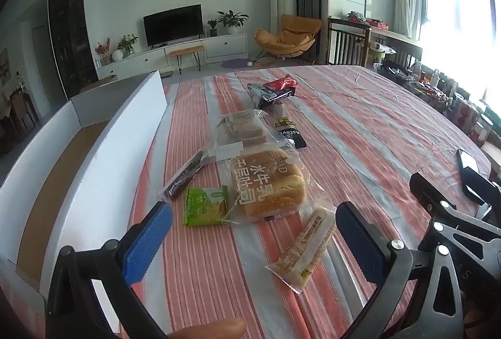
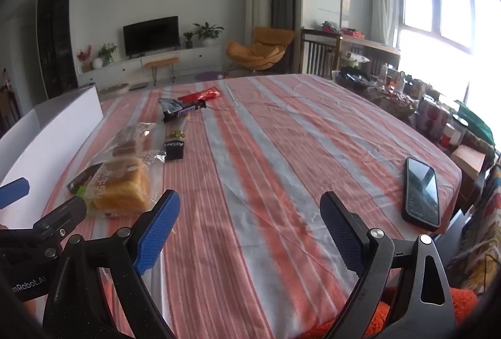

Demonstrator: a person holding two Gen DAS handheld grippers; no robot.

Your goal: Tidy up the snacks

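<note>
Both grippers are spread wide with nothing between the fingers, so this looks like the first pick. The left gripper hovers over the snacks on the striped tablecloth: bread loaf at 12 o'clock, green packet at 11, long wafer bar nearest, at about 4. The white box sits off at 9. I'd take the wafer bar first, pinching across its narrow width. The right gripper hovers over bare cloth, phone at 2.

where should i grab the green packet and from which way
Take the green packet across its two side edges, coming from above with the open left hand-held gripper. It lies flat on the table, and its right edge sits against the bread bag.
</note>
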